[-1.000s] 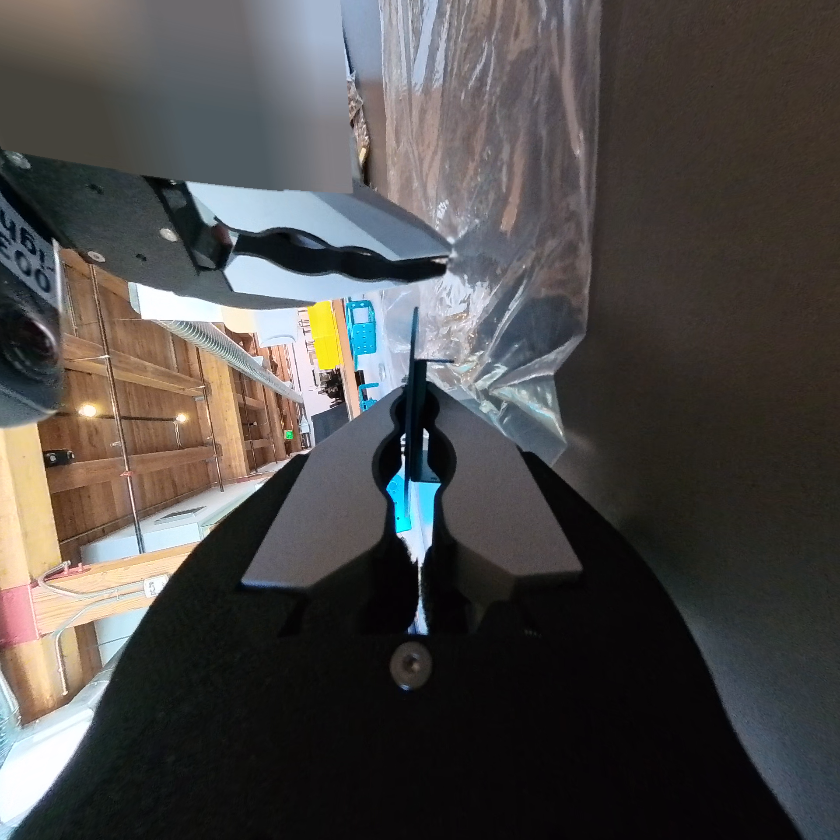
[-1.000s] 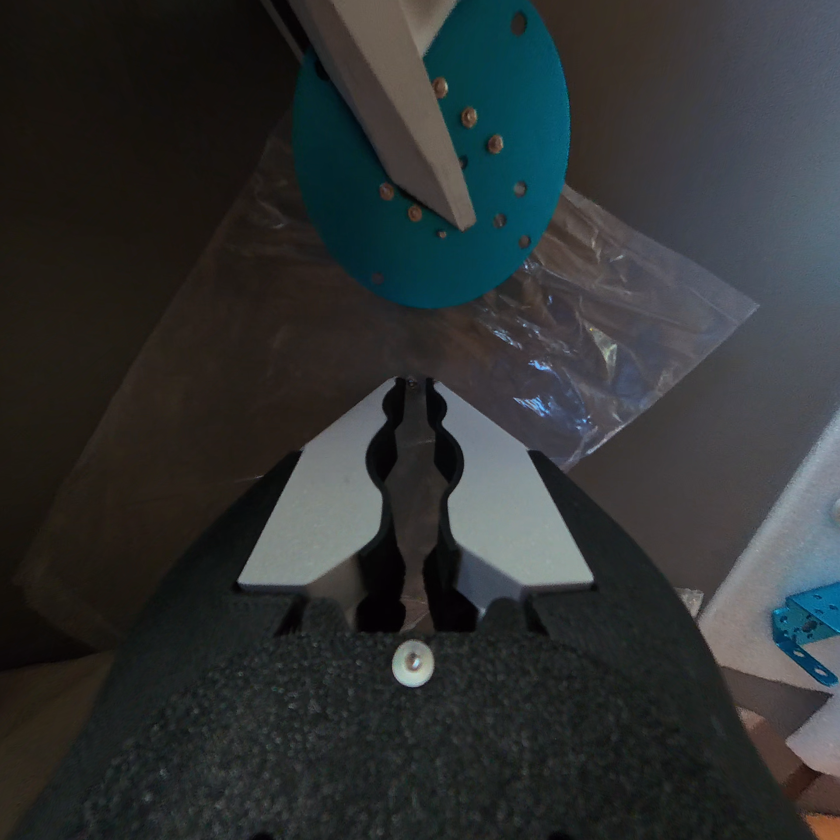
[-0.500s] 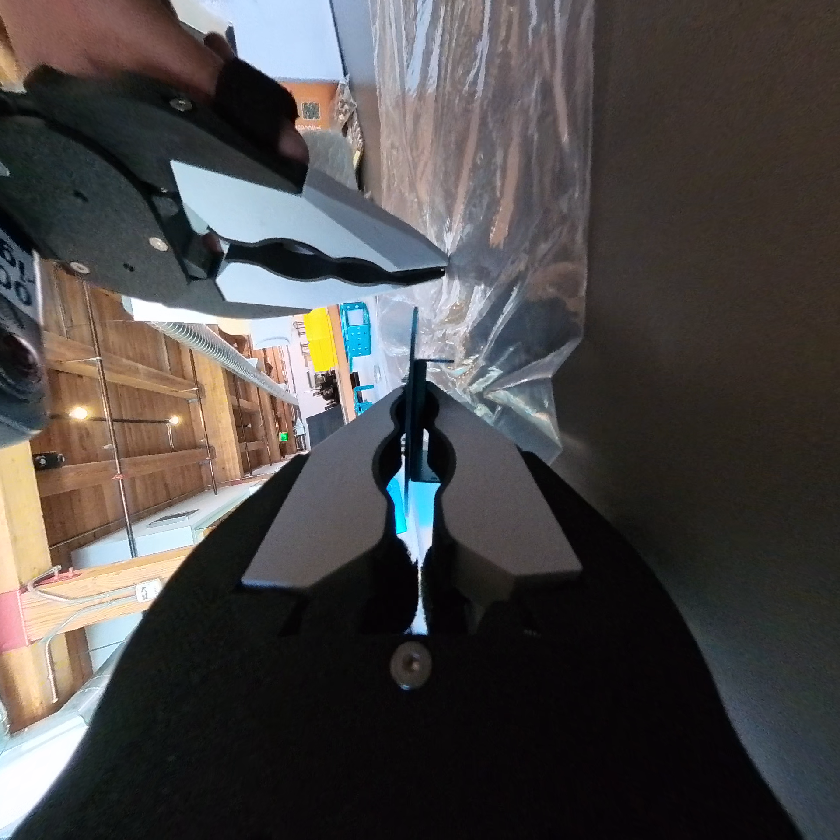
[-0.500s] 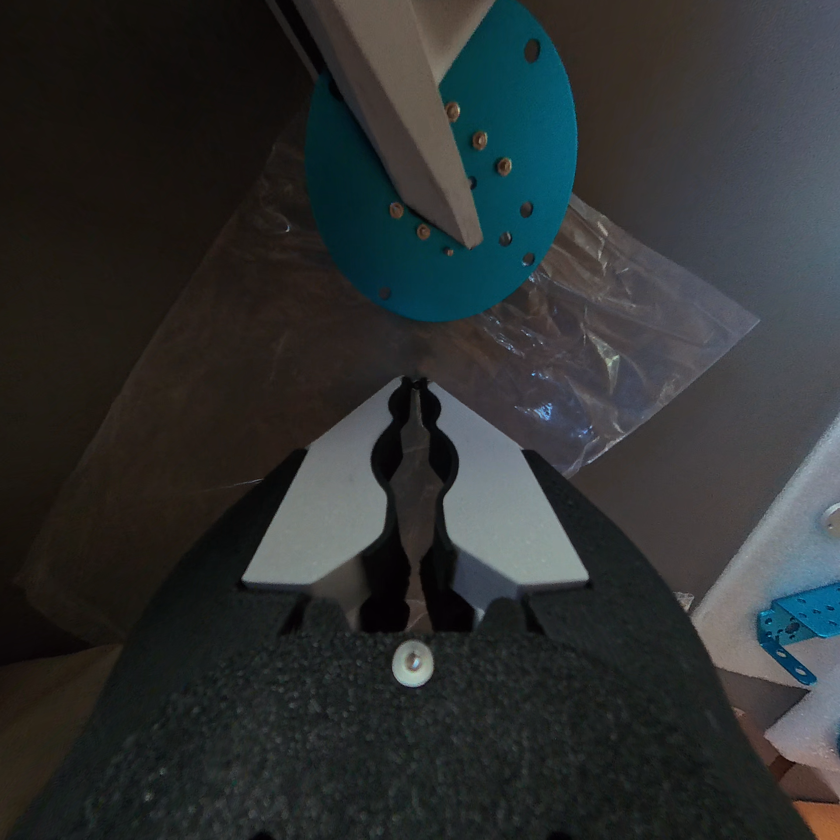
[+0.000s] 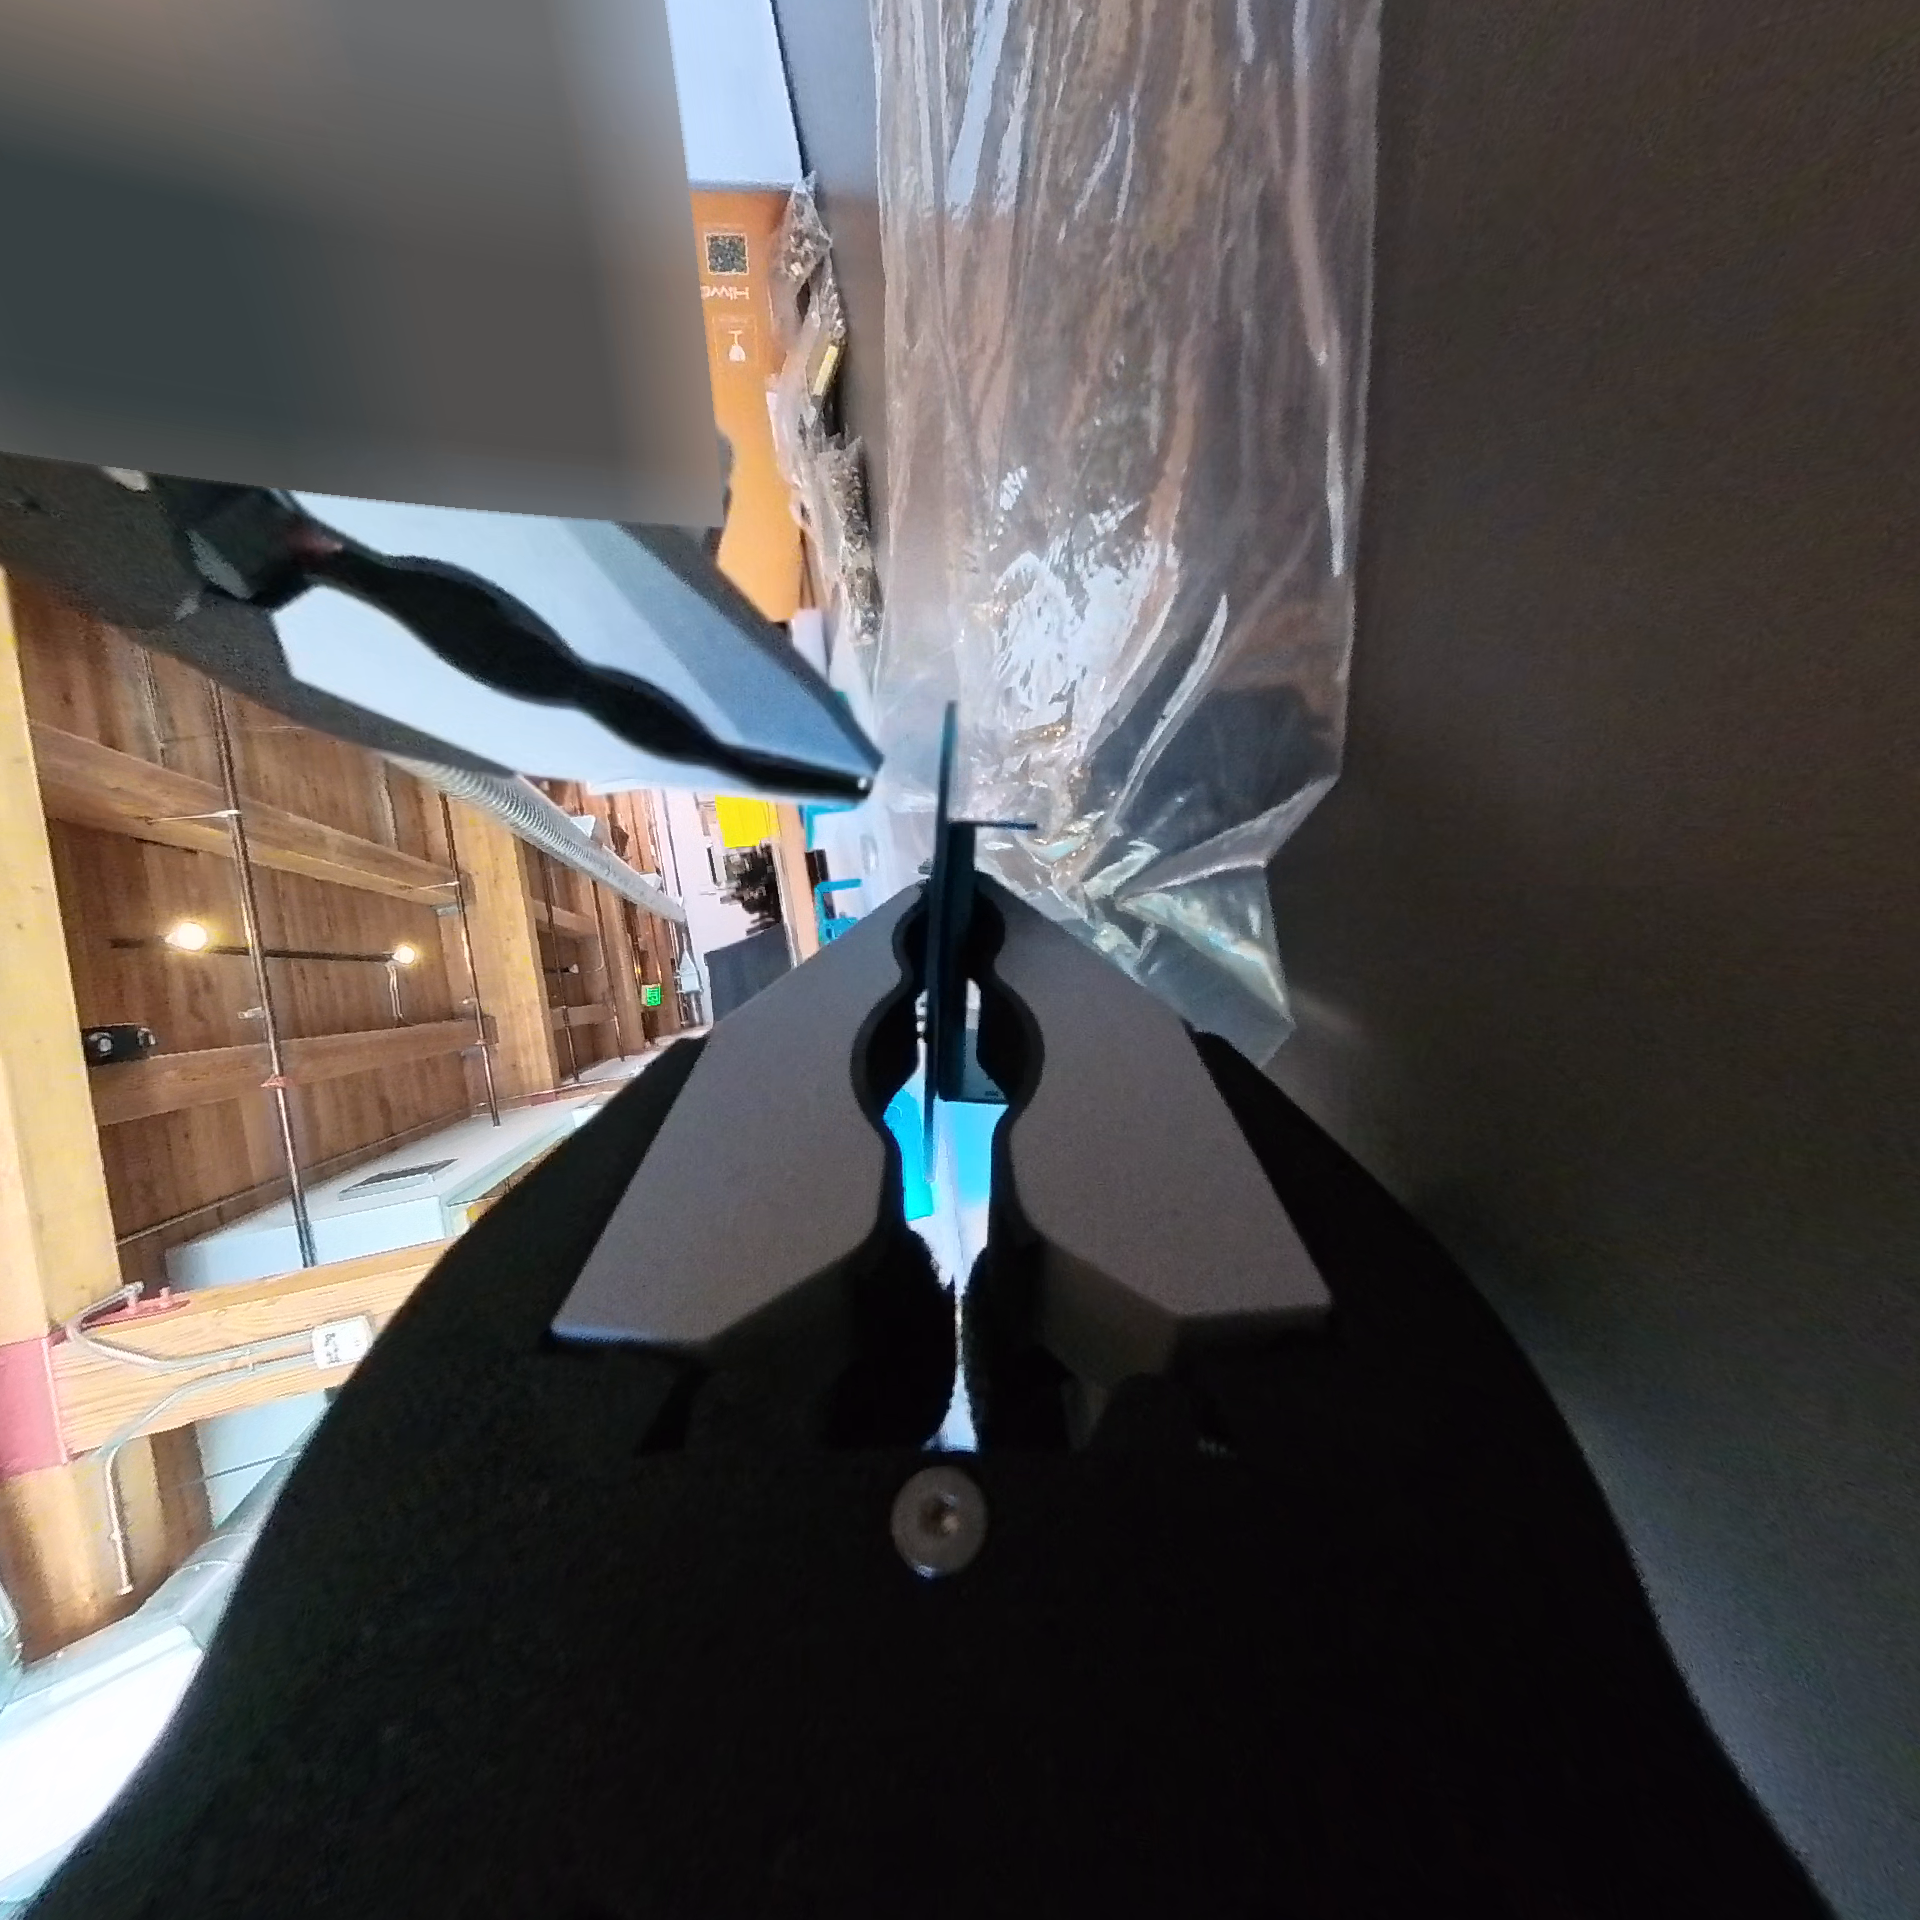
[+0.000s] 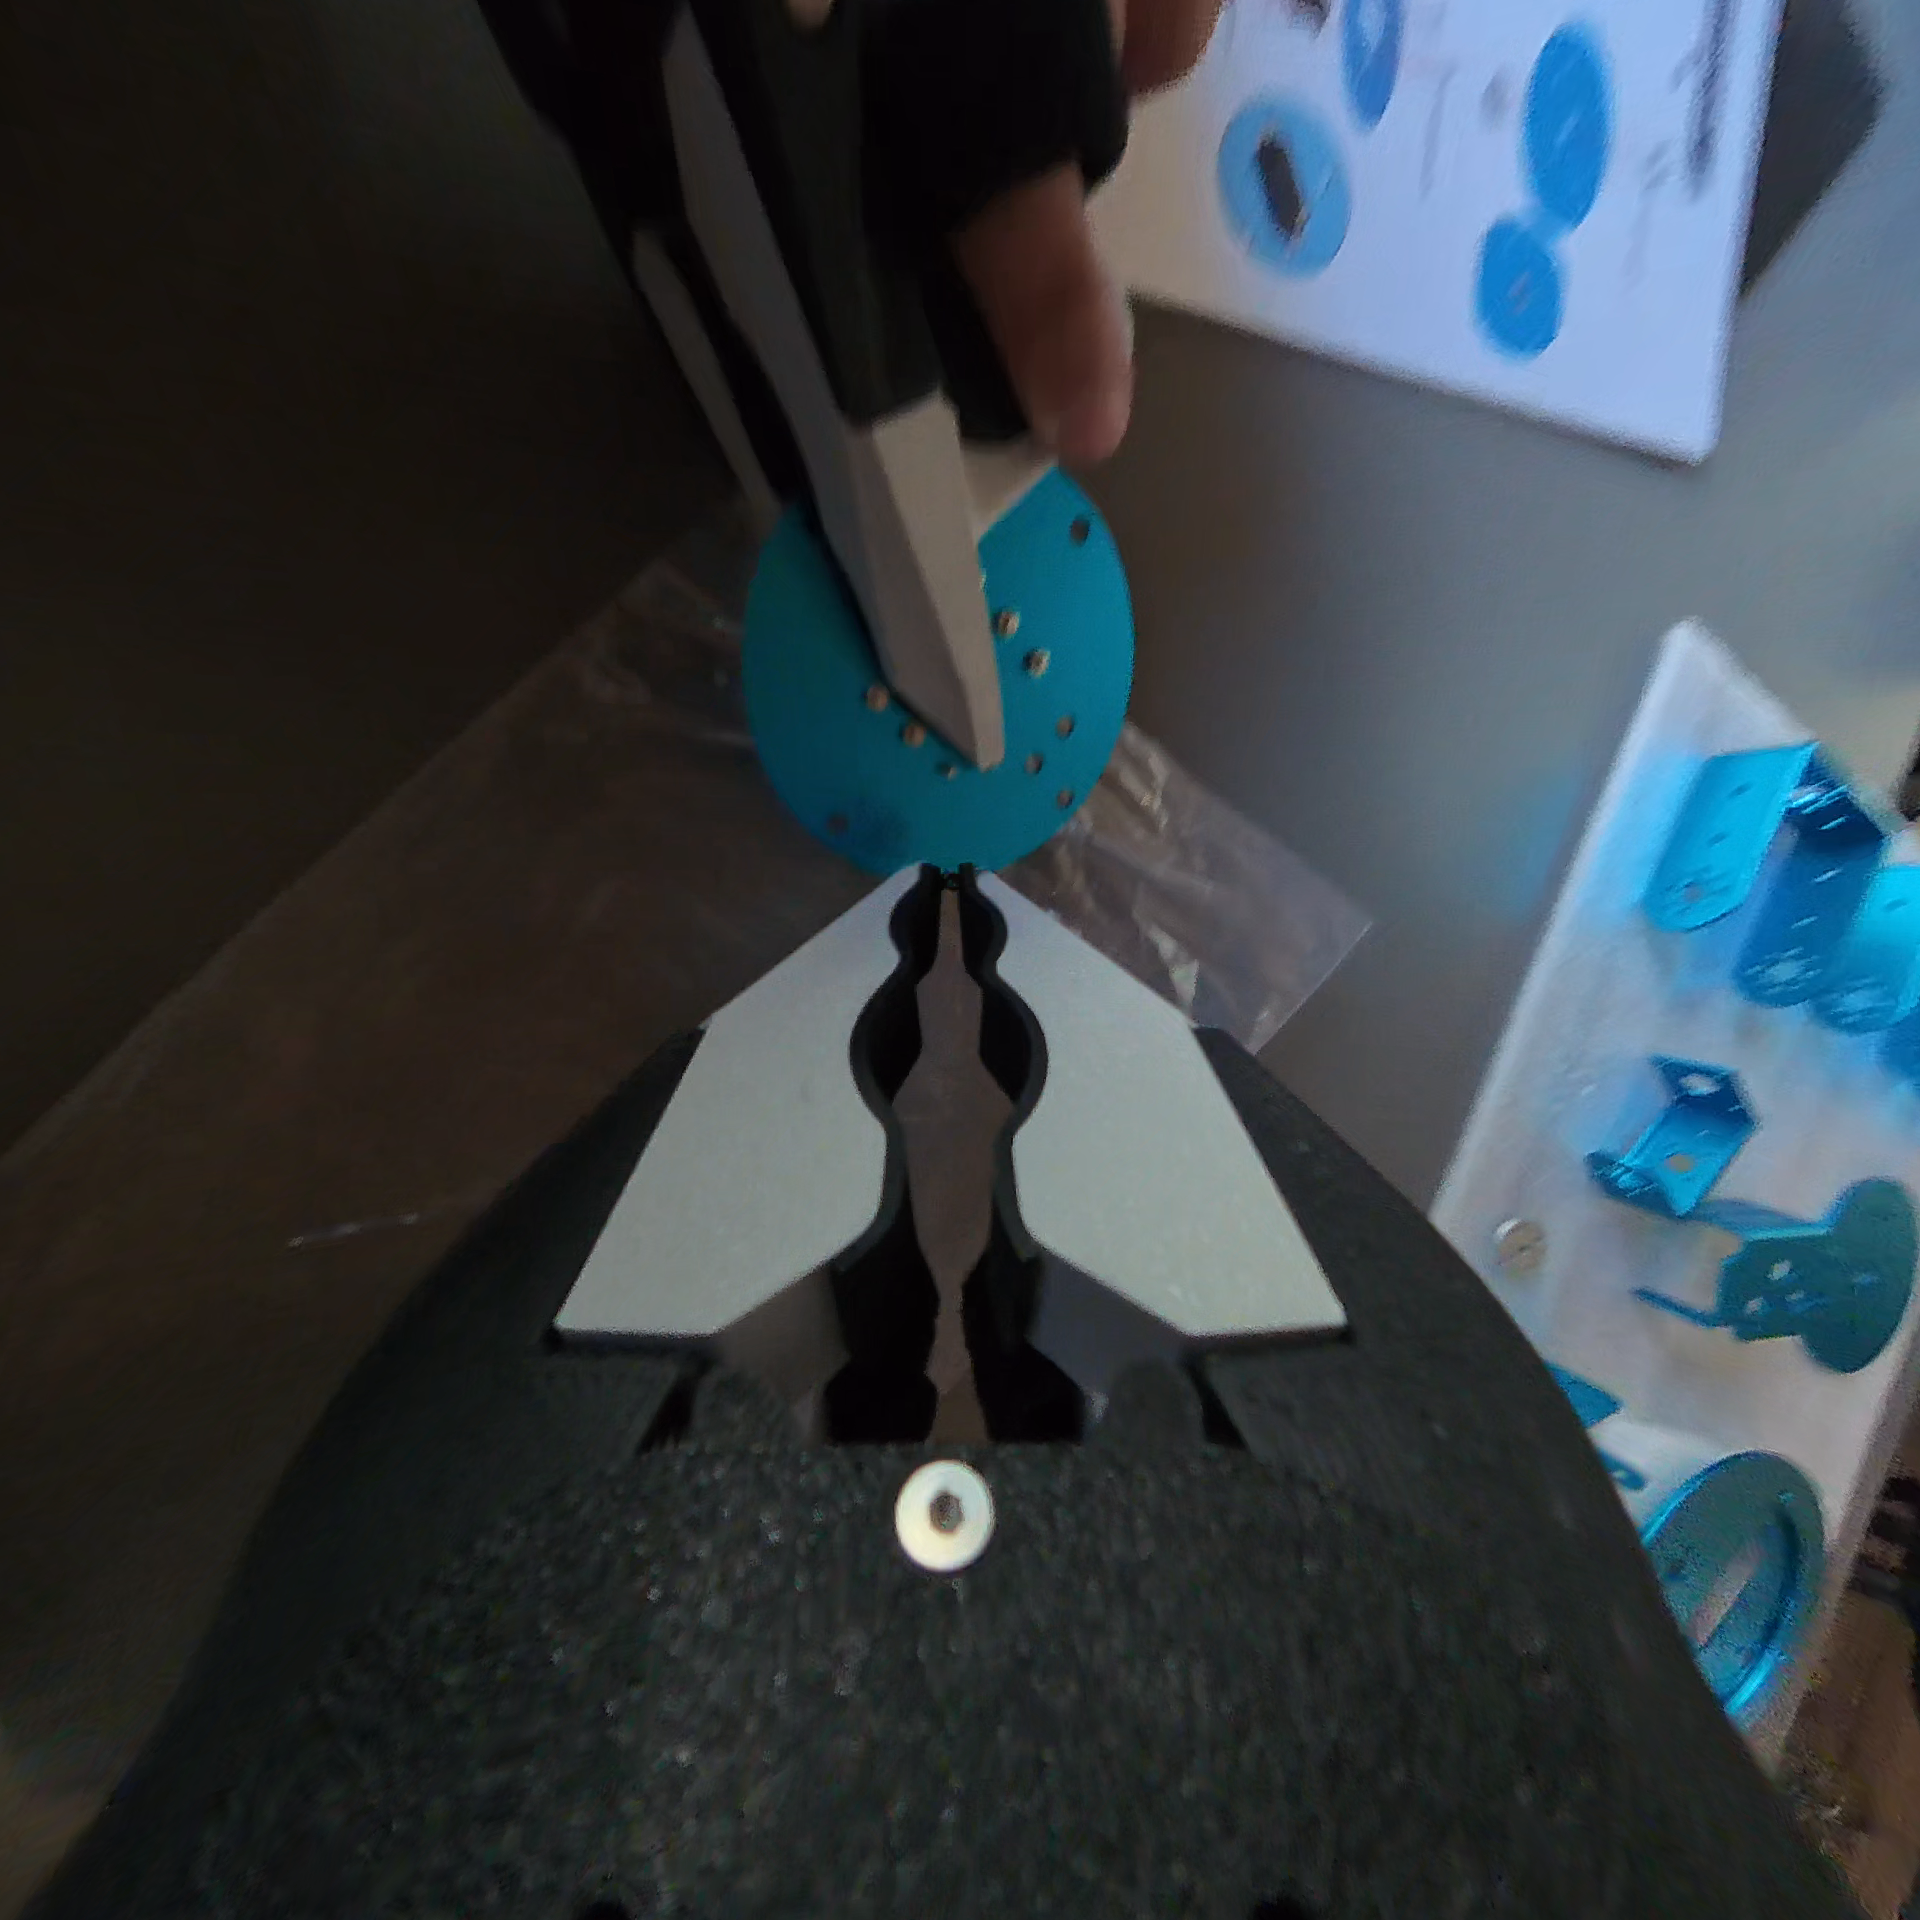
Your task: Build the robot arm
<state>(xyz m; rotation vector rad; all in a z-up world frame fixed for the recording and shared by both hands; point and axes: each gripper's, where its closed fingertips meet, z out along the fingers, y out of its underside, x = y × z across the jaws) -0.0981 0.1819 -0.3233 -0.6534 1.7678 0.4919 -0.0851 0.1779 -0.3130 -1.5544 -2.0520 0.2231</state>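
My left gripper point(image 5: 951, 894) is shut on a thin teal disc point(image 5: 948, 831) with several small holes, seen edge-on here. In the right wrist view the disc point(image 6: 831, 727) hangs face-on from the left gripper point(image 6: 982, 753), just beyond my right gripper point(image 6: 948, 878). The right gripper is shut on the film of a clear plastic bag point(image 6: 1195, 904), which trails back over the dark surface. In the left wrist view the right gripper point(image 5: 857, 777) comes in from the upper left, its tips at the bag's point(image 5: 1122, 520) edge, close beside the disc.
A white foam tray point(image 6: 1558, 1039) at the right holds several blue metal brackets point(image 6: 1745, 862). A white sheet with blue pictures point(image 6: 1455, 208) lies at the far right. The dark grey mat point(image 6: 312, 520) runs left. Small hardware bags point(image 5: 831, 312) and an orange box point(image 5: 743, 312) lie beyond.
The right gripper has moved with the bag film until its tips sit right by the disc's edge. The right view has swung, bringing the foam tray and the sheet into view.
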